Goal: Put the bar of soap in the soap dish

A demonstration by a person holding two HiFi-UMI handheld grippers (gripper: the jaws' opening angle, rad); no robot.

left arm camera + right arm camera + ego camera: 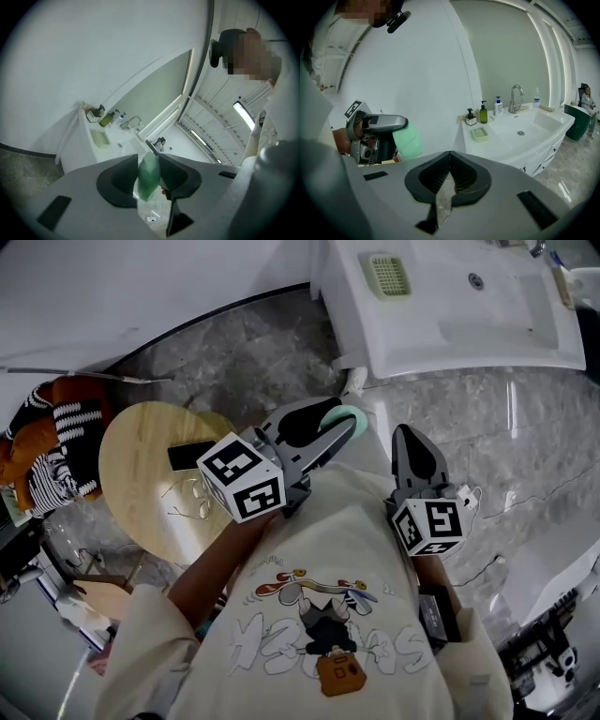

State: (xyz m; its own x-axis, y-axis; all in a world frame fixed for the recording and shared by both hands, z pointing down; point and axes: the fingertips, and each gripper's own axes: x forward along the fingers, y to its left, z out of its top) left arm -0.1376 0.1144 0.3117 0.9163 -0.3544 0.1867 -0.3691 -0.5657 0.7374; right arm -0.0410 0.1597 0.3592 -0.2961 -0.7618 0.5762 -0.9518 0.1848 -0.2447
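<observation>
Pinching the light, stiff, likely slippery soap (149, 177) across its flat faces, the left gripper (339, 425) hangs well apart from the dish (479, 134); the right gripper (449, 176) has its jaws pressed together, empty.

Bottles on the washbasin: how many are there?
4, all along the washbasin's back edge: a dark bottle, a green bottle and a white bottle left of the tap, a clear bottle right of it. More may be hidden.
</observation>
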